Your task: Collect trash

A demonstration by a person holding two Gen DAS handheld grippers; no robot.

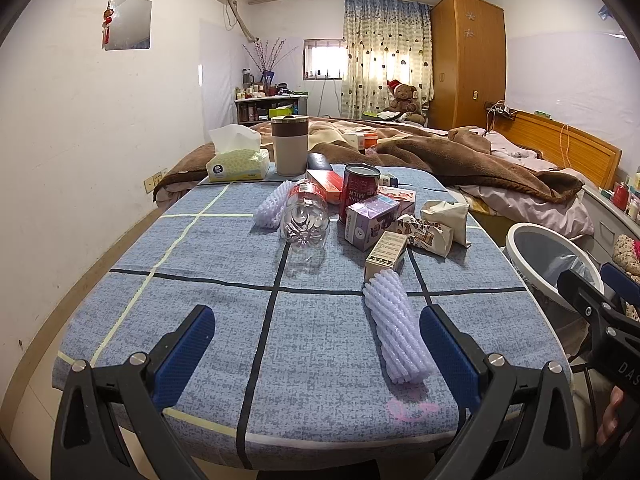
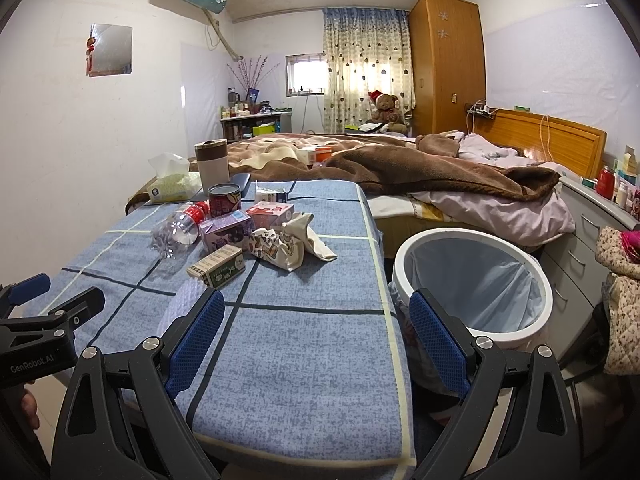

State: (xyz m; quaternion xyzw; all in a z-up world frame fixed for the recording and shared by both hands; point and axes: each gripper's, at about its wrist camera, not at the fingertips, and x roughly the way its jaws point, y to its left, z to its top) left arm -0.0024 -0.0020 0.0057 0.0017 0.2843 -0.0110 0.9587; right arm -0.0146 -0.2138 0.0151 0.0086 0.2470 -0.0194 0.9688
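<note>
Left wrist view, item by item: my left gripper (image 1: 316, 354) hangs over the near edge of the table (image 1: 224, 320), fingers spread wide and holding nothing. Just inside its right finger lies a white foam net sleeve (image 1: 396, 328), flat on the blue checked cloth, not touched by either pad as far as I can tell.

Trash further back on the table, clustered near the middle:
- clear plastic bottle (image 1: 306, 218) on its side, red label toward the far end
- second foam net sleeve (image 1: 274, 204), just beside the bottle on its left
- red can (image 1: 359, 192), upright, open top
- purple carton (image 1: 370, 220), in front of the can and touching it
- small green-and-cream box (image 1: 386, 254), nearest of the boxes, just beyond the near sleeve
- crumpled printed paper bag (image 1: 430, 228), right of the carton

At the far end stand a tissue box (image 1: 238, 162) and a lidded cup (image 1: 290, 144) (neither is in the pile).

Right wrist view: my right gripper (image 2: 316, 336) is likewise released, empty, held over the table's right front corner. Beside that corner, on the floor, stands the white bin (image 2: 476, 280) with a pale blue liner, nothing visible inside it. The bed (image 2: 440, 184) with a brown blanket lies behind.
</note>
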